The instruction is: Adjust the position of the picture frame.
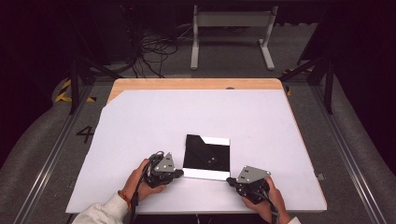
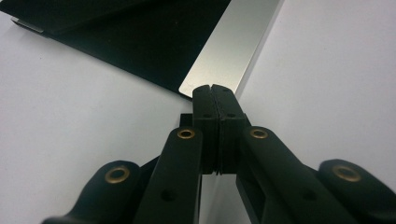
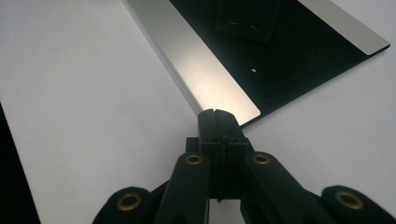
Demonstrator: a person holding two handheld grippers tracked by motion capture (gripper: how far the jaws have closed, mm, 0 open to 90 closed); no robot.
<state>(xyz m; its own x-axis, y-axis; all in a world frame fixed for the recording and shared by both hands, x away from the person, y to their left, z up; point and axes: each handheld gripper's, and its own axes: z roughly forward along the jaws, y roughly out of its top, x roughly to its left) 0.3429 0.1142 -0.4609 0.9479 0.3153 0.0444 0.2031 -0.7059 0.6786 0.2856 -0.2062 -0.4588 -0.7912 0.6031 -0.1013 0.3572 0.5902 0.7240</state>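
Note:
A flat black panel (image 1: pixel 207 154) lies on the white table cover, with a silver strip (image 1: pixel 205 174) along its near edge and another along its far edge. My left gripper (image 1: pixel 181 172) is shut, its tips at the near left corner of the panel. In the left gripper view the closed gripper (image 2: pixel 212 88) touches the end of the silver strip (image 2: pixel 233 46) beside the black panel (image 2: pixel 140 42). My right gripper (image 1: pixel 229 179) is shut at the near right corner. In the right gripper view the closed gripper (image 3: pixel 215 113) meets the strip (image 3: pixel 196 60) bordering the black surface (image 3: pixel 289 51).
The white cover (image 1: pixel 140 126) spans most of a wooden table (image 1: pixel 196 83), whose far edge shows bare wood. Beyond the table stand a white metal frame (image 1: pixel 231 21) and loose cables (image 1: pixel 154 51) on the floor. Dark stands flank the table.

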